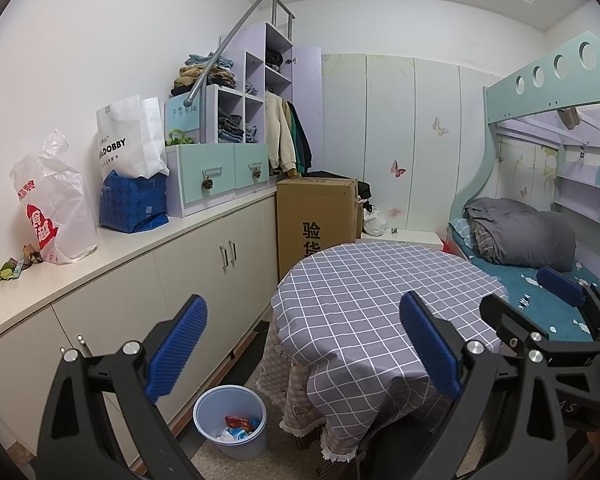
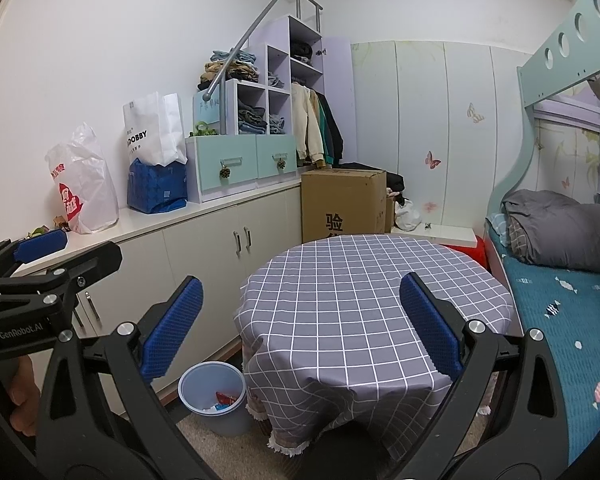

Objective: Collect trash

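scraps on desk point(image 1: 10, 270): 1 small cluster, green + brown wrapper bits, lying at the left end of the desk point(image 1: 112, 248) just beside the plastic bag point(image 1: 54, 204). Looks like the trash you're collecting next; exact piece count too small to tell.
bags: 3 sitting along the desk – 1 plastic bag, 1 blue bag point(image 1: 134, 204), 1 white paper bag point(image 1: 130, 140) standing in the blue one; prob. parked there as storage, not trash.
left hand-held gripper point(image 1: 302, 354): you're holding it spread wide, nothing between the pads, raised over the bin side of the room; reads as free + ready to go for the scraps.
bin point(image 1: 230, 422): 1 blue bin, standing on the floor betw. the cabinets and the round table point(image 1: 380, 292), open top so you're dropping in from above. Inside: 1 red wrapper plus pale bits, so some trash is already in.
round table: 1, checked cloth, top bare.
right hand-held gripper point(image 2: 300, 326): also spread wide + carrying nothing, hovering over the table edge, idle.
grippers total: 2, both unloaded.
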